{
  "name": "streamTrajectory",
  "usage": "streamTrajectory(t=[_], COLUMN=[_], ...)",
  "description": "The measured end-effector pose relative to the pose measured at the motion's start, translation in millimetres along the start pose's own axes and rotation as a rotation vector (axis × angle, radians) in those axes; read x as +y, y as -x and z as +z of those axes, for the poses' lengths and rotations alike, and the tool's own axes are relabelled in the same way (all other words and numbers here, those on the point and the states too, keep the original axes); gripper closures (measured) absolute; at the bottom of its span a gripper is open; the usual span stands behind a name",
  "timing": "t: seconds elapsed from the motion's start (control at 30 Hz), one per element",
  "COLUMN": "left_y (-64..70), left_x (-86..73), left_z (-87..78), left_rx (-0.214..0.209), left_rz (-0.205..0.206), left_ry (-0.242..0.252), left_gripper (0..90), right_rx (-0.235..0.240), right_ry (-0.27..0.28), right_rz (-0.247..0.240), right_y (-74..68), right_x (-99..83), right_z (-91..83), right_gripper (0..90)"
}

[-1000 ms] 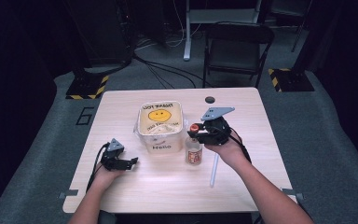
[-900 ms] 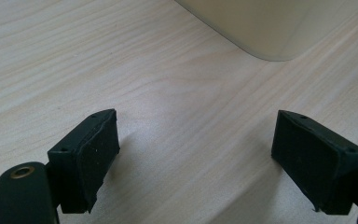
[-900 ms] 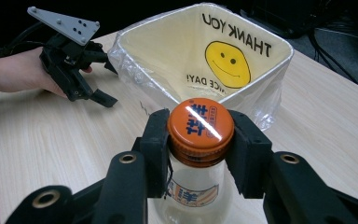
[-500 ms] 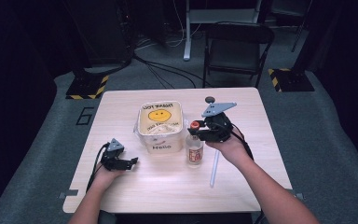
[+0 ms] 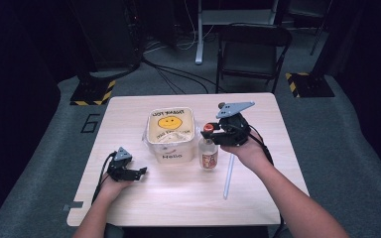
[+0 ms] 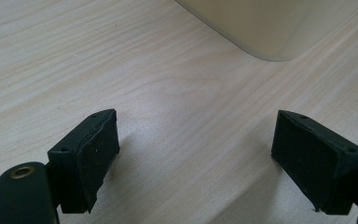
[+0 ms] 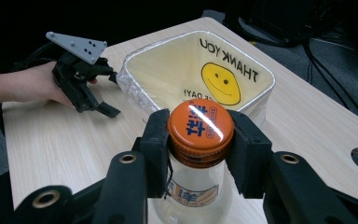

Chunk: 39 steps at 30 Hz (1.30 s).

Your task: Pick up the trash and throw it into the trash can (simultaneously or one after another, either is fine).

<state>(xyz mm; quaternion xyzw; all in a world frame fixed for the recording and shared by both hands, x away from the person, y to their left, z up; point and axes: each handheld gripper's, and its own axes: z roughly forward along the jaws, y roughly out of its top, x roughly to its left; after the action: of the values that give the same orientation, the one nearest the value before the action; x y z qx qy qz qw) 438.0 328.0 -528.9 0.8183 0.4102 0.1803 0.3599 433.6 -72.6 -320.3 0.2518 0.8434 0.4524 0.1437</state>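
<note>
Beside the smiley-face tub (image 5: 170, 134), the bottle (image 5: 208, 154) stands upright on the desk (image 5: 258, 114), its orange cap (image 7: 200, 126) pinched by the right claw (image 7: 199, 140); nearby, the left claw (image 6: 196, 158) rests wide open, holding nothing.

A pale wooden desk (image 5: 188, 198) stands on grey carpet floor (image 5: 44, 163). Beyond its far edge sits a black folding chair (image 5: 250, 52), with black cables (image 5: 171, 74) trailing left of it. Yellow-black striped floor plates (image 5: 92, 91) lie at both far sides; the surroundings are dark.
</note>
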Motion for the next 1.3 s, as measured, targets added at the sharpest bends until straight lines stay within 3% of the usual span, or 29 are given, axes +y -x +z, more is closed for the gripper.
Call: streamTrajectory(t=[0.73, 1.3], left_y=[0.0, 0.0], left_x=[0.1, 0.1], left_z=[0.0, 0.0], left_rx=[-0.001, 0.0], left_rz=[0.001, 0.0], left_ry=[0.0, 0.0], left_gripper=[14.7, 14.7], right_rx=[-0.005, -0.024], right_ry=[0.02, 0.024], right_rz=[0.005, -0.035], right_y=[8.2, 8.4], right_x=[30.0, 62.7], right_z=[-19.6, -27.3], right_gripper=[61.7, 61.7])
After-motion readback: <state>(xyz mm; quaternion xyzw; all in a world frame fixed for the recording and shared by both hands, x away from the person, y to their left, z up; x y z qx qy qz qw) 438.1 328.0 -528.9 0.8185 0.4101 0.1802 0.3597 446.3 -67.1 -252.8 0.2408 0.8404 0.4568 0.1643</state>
